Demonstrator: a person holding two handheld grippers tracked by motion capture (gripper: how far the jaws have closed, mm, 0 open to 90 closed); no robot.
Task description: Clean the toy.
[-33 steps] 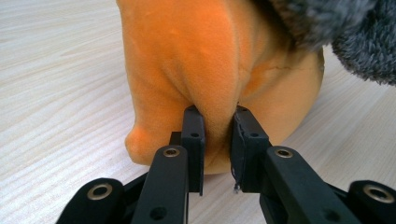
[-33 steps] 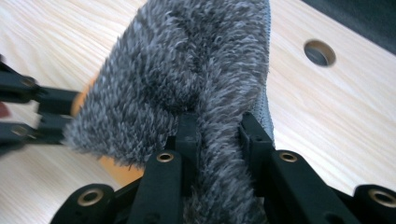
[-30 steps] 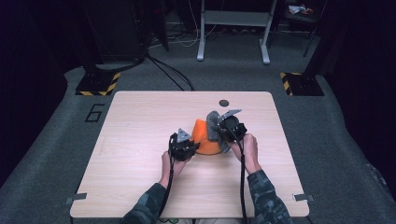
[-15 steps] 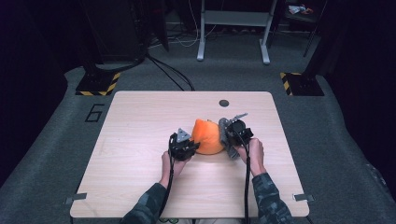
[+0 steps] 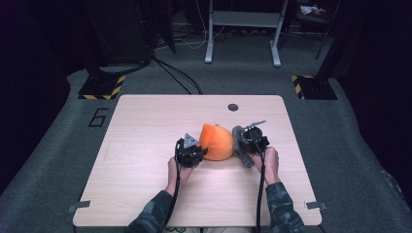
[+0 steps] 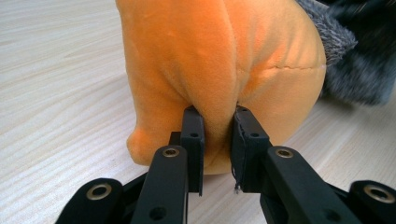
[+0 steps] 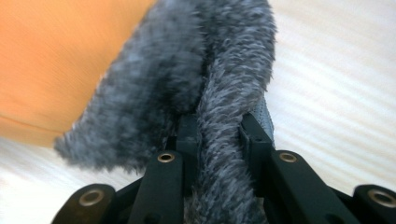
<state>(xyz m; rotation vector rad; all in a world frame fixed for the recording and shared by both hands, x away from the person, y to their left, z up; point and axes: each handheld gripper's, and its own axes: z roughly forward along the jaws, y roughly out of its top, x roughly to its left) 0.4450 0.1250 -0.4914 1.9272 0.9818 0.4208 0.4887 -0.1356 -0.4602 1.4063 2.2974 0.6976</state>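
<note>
1 camera sits high above the person's side of the table (image 5: 145,194). It looks forward and down, from far off, and sees the whole top and the floor behind it. 2 more cameras ride on the grippers and look along the black jaws, very close and low to the wood. The left gripper (image 6: 215,135) camera faces the orange toy (image 6: 219,60) from right up close. The right gripper (image 7: 217,135) camera faces the grey fur (image 7: 219,60). All 3 views share the orange toy (image 5: 216,141), the grey fur (image 5: 239,138) and the table.
</note>
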